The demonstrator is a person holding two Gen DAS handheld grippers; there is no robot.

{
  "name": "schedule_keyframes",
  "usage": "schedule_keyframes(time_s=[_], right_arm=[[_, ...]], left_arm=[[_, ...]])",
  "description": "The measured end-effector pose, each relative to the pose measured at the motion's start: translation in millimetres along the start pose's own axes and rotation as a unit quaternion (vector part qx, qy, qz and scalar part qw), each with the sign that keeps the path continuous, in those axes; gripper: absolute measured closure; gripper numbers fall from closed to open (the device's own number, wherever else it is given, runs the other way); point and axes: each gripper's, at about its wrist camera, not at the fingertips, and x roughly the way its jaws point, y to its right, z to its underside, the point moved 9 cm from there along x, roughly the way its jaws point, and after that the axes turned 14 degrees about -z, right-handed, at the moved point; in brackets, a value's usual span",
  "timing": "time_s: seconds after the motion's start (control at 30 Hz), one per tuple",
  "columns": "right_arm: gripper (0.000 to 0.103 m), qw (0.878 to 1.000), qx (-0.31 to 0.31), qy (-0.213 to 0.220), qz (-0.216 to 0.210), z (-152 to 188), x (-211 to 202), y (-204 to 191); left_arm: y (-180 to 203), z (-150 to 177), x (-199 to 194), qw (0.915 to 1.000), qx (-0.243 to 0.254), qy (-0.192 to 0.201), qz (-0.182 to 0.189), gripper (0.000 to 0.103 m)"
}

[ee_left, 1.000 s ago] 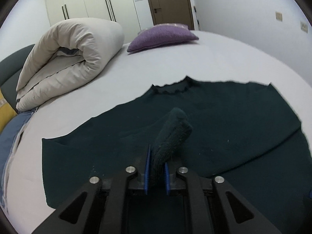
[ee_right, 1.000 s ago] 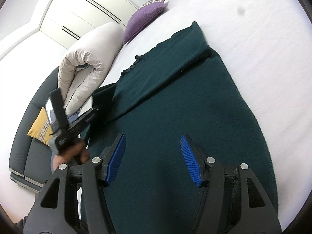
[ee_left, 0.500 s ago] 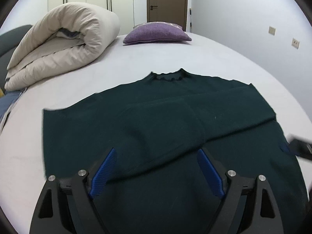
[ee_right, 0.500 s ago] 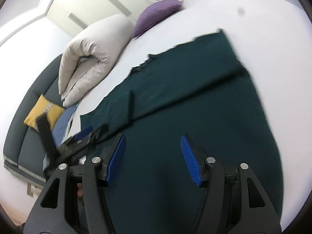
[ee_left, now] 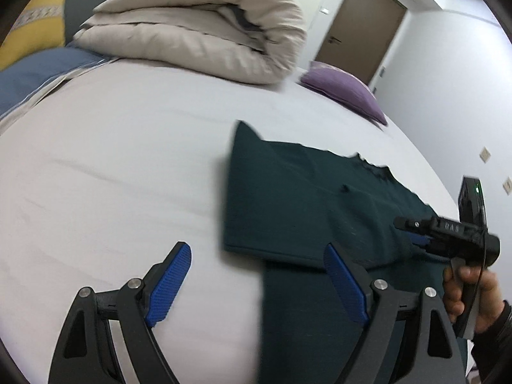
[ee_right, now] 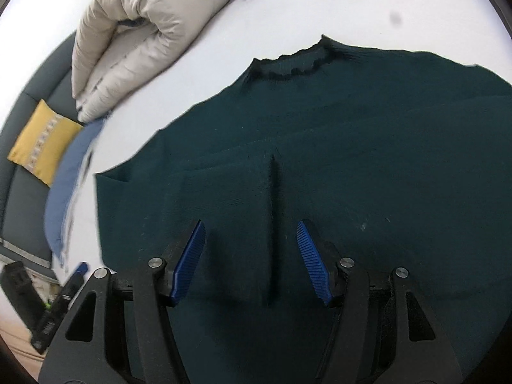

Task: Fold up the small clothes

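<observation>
The dark green sweater (ee_right: 336, 160) is lying flat on the white bed (ee_left: 112, 176), its ruffled collar (ee_right: 288, 60) pointing toward the purple pillow (ee_left: 345, 92) and its long axis running across from sleeve to sleeve. A second ago the left gripper (ee_left: 259, 284) was pinching a fold of it; its jaws have just been opening and are now standing wide and empty, hanging over bare sheet beside the sweater's edge. The right gripper (ee_right: 249, 259) is hovering half open over a raised crease, gripping nothing. Only the left view is showing the person's hand (ee_left: 470, 297) on the right gripper; only the right view is showing the collar clearly.
</observation>
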Motion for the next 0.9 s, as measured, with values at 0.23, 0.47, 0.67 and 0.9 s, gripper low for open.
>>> schedule_keyframes(time_s=[0.23, 0.47, 0.67, 0.9], right_arm=[[0.096, 0.999, -0.039, 0.001, 0.009, -5, -9, -3], [0.096, 0.998, -0.053, 0.036, -0.005, -20, -56, -11], [0.096, 0.998, -0.026, 0.062, 0.005, -30, -90, 27], [0.096, 0.998, 0.001, 0.058, 0.016, -20, -95, 71]], left_arm=[[-31, -7, 13, 0.9977, -0.064, -0.017, 0.014, 0.017], [-16, -29, 26, 0.9956, -0.080, -0.029, 0.039, 0.017], [8, -41, 55, 0.9961, -0.060, -0.055, 0.035, 0.017], [32, -53, 90, 0.9971, -0.014, -0.074, -0.007, 0.022]])
